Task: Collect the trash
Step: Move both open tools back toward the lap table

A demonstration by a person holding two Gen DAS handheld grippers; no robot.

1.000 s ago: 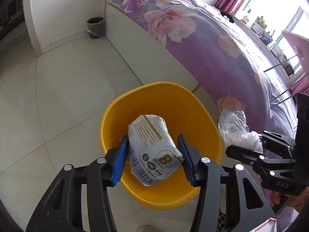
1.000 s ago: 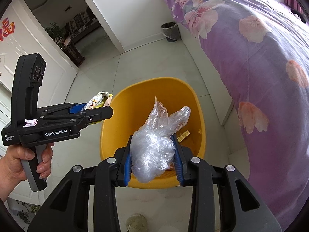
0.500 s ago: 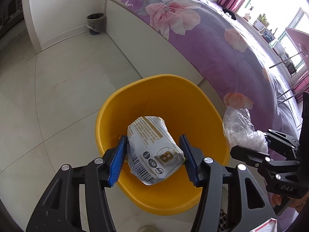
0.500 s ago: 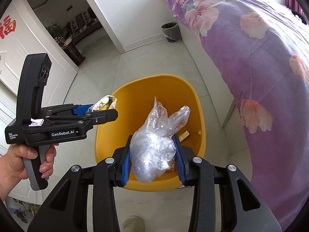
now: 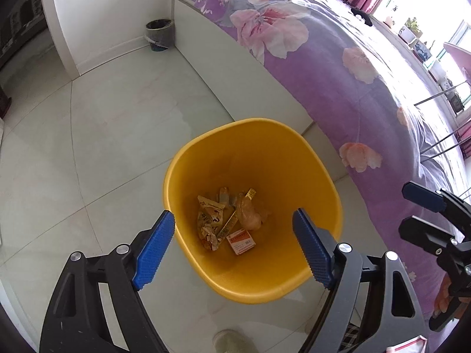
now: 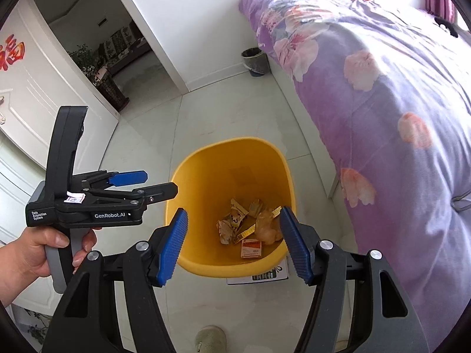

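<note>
A yellow plastic bin (image 5: pixel 188 161) stands on the tiled floor beside the bed, also in the right wrist view (image 6: pixel 206 153). At its bottom lie several wrappers (image 5: pixel 210 220), a small red-and-white box (image 5: pixel 242 241) and a crumpled clear bag (image 5: pixel 248 214). My left gripper (image 5: pixel 234 250) is open and empty above the bin's near rim; it also shows in the right wrist view (image 6: pixel 153 184). My right gripper (image 6: pixel 234 245) is open and empty above the bin; it shows at the right edge of the left wrist view (image 5: pixel 415 211).
A bed with a purple flowered cover (image 5: pixel 338 67) runs along the right. A small grey waste bin (image 5: pixel 159 33) stands by the far wall. A flat printed card (image 6: pixel 259 276) lies under the yellow bin's near side. An open doorway (image 6: pixel 117 50) is at the left.
Both grippers have opened. The printed snack packet and the clear plastic bag have left the jaws and are no longer held. Both grippers have risen above the bin.
</note>
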